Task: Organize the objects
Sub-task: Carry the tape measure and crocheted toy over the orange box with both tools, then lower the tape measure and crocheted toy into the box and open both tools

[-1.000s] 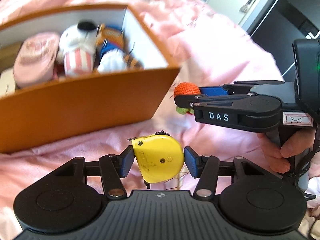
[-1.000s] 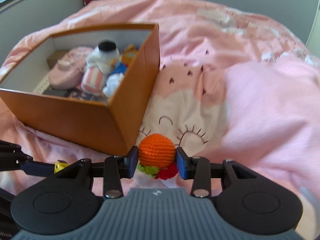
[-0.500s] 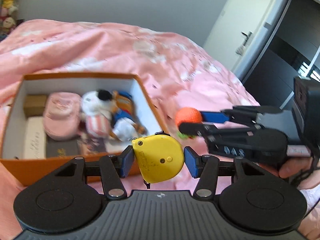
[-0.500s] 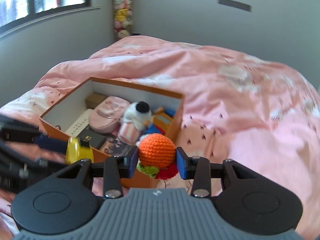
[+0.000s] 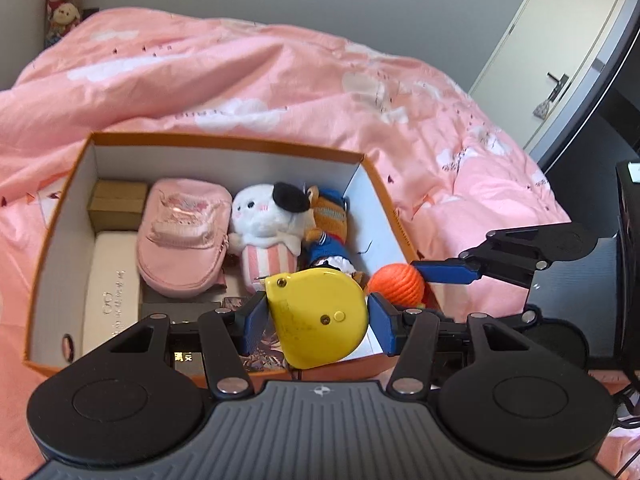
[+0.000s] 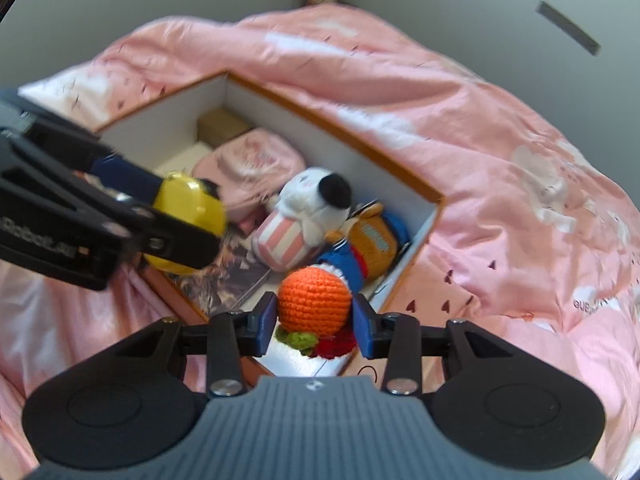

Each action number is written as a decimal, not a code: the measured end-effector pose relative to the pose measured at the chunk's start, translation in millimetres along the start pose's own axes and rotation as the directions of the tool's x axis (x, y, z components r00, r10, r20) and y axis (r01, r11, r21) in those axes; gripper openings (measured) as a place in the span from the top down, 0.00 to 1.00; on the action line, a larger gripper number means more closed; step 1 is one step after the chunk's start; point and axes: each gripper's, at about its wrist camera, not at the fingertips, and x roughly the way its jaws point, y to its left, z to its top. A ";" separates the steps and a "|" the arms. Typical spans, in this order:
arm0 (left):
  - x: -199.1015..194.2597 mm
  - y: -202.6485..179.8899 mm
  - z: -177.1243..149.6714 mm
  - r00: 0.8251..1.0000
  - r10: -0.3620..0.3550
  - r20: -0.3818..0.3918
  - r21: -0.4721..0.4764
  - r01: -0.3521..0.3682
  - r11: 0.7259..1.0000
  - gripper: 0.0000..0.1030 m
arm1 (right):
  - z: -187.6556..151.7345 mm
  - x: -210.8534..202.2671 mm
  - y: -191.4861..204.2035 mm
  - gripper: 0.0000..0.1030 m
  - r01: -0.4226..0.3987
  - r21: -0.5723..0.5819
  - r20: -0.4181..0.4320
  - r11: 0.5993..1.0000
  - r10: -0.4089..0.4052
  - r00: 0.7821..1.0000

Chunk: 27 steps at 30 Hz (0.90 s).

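Observation:
My left gripper (image 5: pixel 316 326) is shut on a yellow tape measure (image 5: pixel 318 316) and holds it above the near edge of the orange box (image 5: pixel 224 144). My right gripper (image 6: pixel 314 320) is shut on an orange crocheted ball toy (image 6: pixel 314 304) with green and red bits, above the box's near right corner. In the left wrist view the ball (image 5: pixel 398 286) shows at the right, over the box's right wall. In the right wrist view the tape measure (image 6: pixel 188 216) shows at the left. The box (image 6: pixel 332 124) sits on a pink duvet.
Inside the box lie a pink pouch (image 5: pixel 182 240), a white plush with a black hat (image 5: pixel 268 228), an orange and blue plush (image 5: pixel 330 228), a brown carton (image 5: pixel 116 204), a white case (image 5: pixel 112 284) and a dark booklet (image 6: pixel 228 280). A door (image 5: pixel 560 52) stands far right.
Both grippers rose from the duvet beside the box to above it, carrying the tape measure and the crocheted ball. The views now look down into the box.

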 end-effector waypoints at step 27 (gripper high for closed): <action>66.3 31.6 17.7 0.970 -0.064 -0.233 -0.092 0.044 0.995 0.41 | 10.7 23.1 -10.7 0.51 -0.088 0.019 -0.136 0.996 0.089 0.987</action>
